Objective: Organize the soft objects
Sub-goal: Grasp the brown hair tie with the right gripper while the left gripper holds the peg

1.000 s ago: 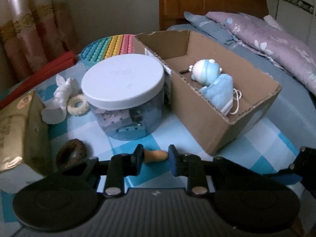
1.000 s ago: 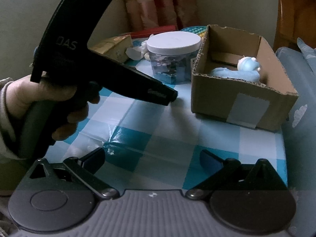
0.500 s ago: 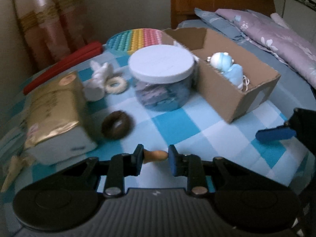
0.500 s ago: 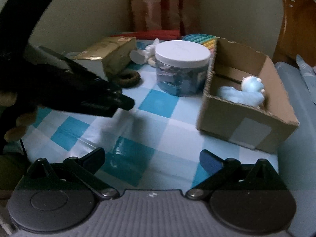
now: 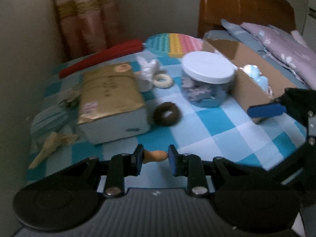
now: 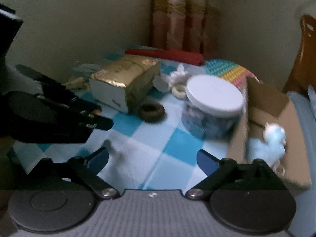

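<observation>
On the checked bench (image 5: 207, 130), your left gripper (image 5: 154, 156) has its fingers pinched narrow on a small tan soft piece (image 5: 156, 155), at 6 o'clock in the left wrist view. Your right gripper (image 6: 153, 159) carries nothing; its fingers stand wide and have just been closing slightly. At 12 o'clock from it lies a brown ring (image 6: 151, 112), and at 3 o'clock the cardboard box (image 6: 262, 118) contains a light-blue plush toy (image 6: 266, 144). A white-lidded jar (image 6: 213, 106) sits just beside the box.

Dim indoor light, heavy motion blur, dark fisheye-curved corners.
</observation>
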`<state>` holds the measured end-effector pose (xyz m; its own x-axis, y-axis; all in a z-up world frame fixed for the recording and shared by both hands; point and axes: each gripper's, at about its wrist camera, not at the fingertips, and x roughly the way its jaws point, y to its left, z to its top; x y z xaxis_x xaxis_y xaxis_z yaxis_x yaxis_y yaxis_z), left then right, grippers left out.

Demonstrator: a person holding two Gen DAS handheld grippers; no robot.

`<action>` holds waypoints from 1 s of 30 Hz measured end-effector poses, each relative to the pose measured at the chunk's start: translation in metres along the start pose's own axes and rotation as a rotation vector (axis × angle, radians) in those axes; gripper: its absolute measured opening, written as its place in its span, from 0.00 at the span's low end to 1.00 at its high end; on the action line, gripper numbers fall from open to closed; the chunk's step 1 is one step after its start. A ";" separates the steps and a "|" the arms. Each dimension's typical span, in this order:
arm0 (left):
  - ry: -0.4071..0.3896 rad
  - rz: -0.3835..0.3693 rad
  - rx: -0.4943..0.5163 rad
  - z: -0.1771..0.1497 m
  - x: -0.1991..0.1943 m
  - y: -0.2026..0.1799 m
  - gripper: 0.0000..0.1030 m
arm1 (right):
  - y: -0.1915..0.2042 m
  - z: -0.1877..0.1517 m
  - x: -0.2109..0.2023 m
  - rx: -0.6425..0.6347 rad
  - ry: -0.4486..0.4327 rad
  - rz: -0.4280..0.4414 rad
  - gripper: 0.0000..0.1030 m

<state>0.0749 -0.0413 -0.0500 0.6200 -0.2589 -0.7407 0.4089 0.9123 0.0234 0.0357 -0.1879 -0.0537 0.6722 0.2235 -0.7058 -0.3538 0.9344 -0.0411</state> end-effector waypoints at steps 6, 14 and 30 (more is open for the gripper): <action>0.006 0.051 -0.050 -0.009 -0.003 0.024 0.24 | 0.003 0.023 0.028 -0.019 -0.005 0.010 0.81; 0.024 0.068 -0.089 -0.016 0.002 0.039 0.24 | 0.004 0.035 0.068 -0.022 0.014 -0.015 0.70; 0.040 0.063 -0.097 -0.017 0.007 0.041 0.24 | -0.004 0.044 0.103 0.003 0.028 -0.001 0.49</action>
<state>0.0845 0.0001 -0.0655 0.6142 -0.1887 -0.7663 0.3019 0.9533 0.0072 0.1345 -0.1561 -0.0952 0.6542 0.2151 -0.7251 -0.3515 0.9354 -0.0397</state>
